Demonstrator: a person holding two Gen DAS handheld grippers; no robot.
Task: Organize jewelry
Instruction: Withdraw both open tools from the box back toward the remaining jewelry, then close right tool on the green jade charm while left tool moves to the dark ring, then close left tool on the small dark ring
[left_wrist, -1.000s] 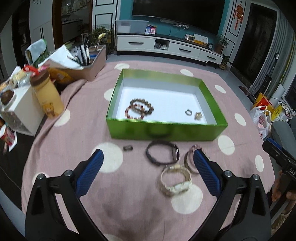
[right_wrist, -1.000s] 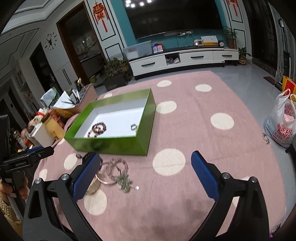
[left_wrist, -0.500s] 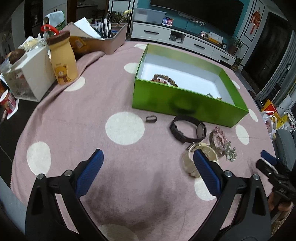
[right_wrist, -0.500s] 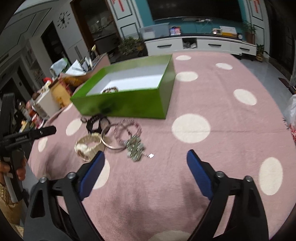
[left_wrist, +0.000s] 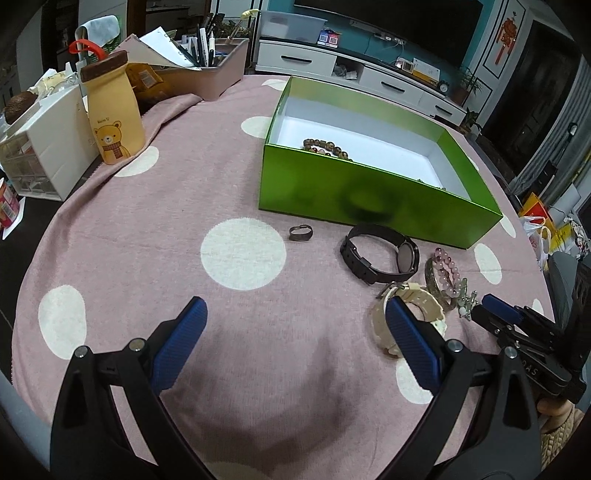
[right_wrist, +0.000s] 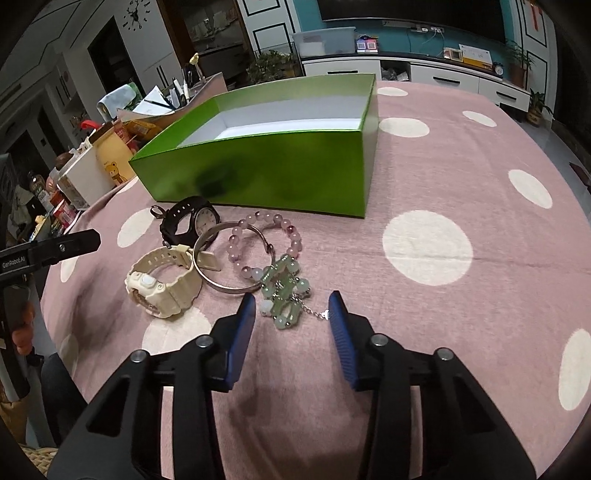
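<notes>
A green box (left_wrist: 369, 195) with a white floor holds a brown bead bracelet (left_wrist: 325, 147). In front of it lie a small dark ring (left_wrist: 301, 232), a black watch (left_wrist: 380, 254), a cream watch (right_wrist: 162, 282), a silver bangle (right_wrist: 221, 258), a pink bead bracelet (right_wrist: 266, 240) and a green bead bracelet (right_wrist: 284, 295). My right gripper (right_wrist: 291, 310) is open, low over the cloth, with its fingers on either side of the green bead bracelet. My left gripper (left_wrist: 295, 325) is open and empty, above the cloth in front of the ring.
A yellow bear bottle (left_wrist: 112, 114), a white drawer unit (left_wrist: 48, 147) and a pink pen holder (left_wrist: 207, 66) stand at the table's left. The pink dotted cloth (right_wrist: 461, 221) is bare right of the box. The table edge runs near both grippers.
My right gripper has come down and forward to the green bead bracelet and its fingers have narrowed around it. My left gripper has dropped lower and shifted left.
</notes>
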